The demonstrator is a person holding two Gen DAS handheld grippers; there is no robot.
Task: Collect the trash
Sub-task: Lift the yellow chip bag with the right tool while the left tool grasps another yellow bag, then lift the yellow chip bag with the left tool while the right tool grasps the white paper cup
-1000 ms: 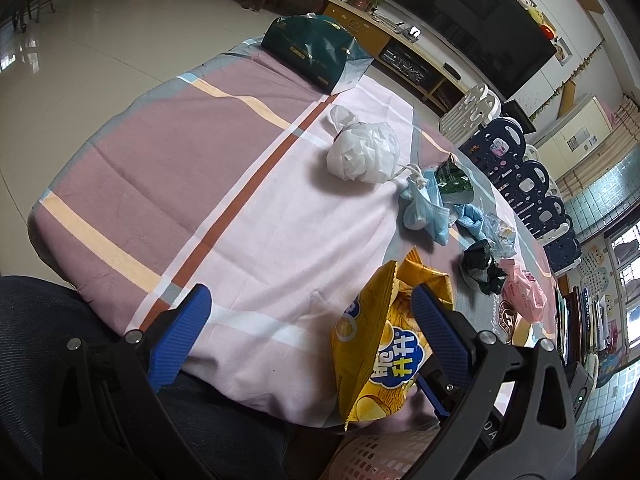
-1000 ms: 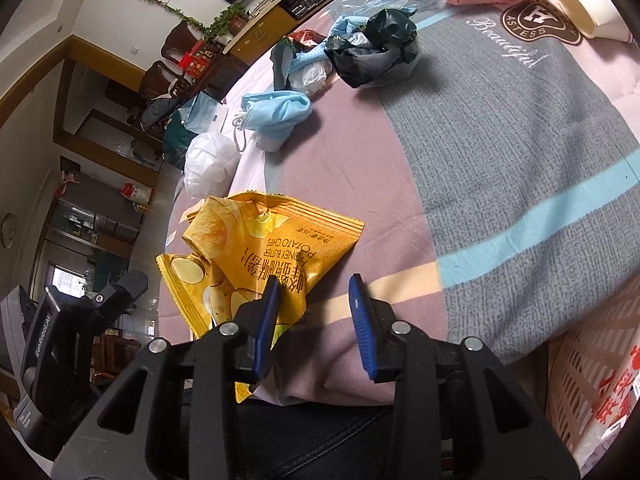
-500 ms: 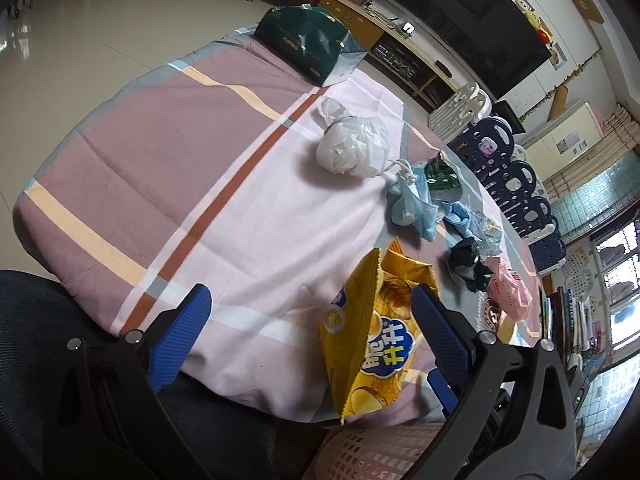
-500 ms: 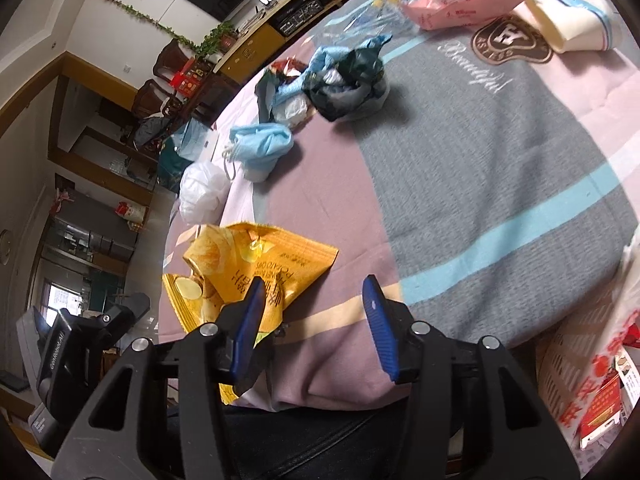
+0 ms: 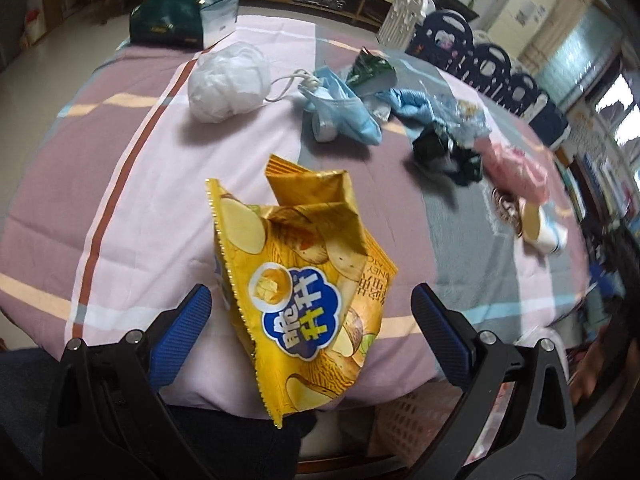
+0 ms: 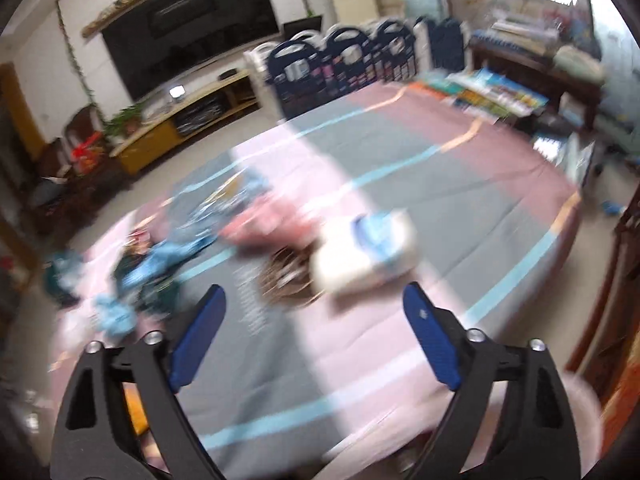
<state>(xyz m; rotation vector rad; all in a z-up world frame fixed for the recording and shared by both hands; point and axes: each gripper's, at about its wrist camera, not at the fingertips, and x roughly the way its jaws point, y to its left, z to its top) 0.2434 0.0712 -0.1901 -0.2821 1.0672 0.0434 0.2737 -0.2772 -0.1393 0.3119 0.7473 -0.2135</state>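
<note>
A crinkled yellow potato chip bag (image 5: 308, 292), glossy foil with a serrated seam, is lying between the spread blue-padded fingers of the left claw (image 5: 311, 330), its lower end hanging over the near edge of the surface (image 5: 132, 184), which is draped in a striped pink, mauve and grey cloth. Neither pad is touching the bag. Ahead of this claw a knotted white plastic bag (image 5: 227, 82) is sitting round and puffy; to its right a crumpled blue face mask (image 5: 344, 112), a green wrapper (image 5: 372, 70) and a dark crumpled wrapper (image 5: 444, 152) are clustering, with a soft pink packet (image 5: 516, 168) and a paper cup (image 5: 540, 226) tipped on its side further right. A teal gift bag (image 5: 176, 16) is standing at the far edge. A pale lattice basket (image 5: 416, 420) is peeking out below the near edge, mostly hidden.

The right claw (image 6: 314, 340) is standing wide apart, its jaws having just been opening, with nothing between them. Its view is heavily blurred: the paper cup (image 6: 364, 252) is lying just ahead, the pink packet (image 6: 268, 224) beyond to the left, and blue and dark scraps at far left are hard to make out. To the right of this claw the cloth is lying bare up to the surface's curved rim.
</note>
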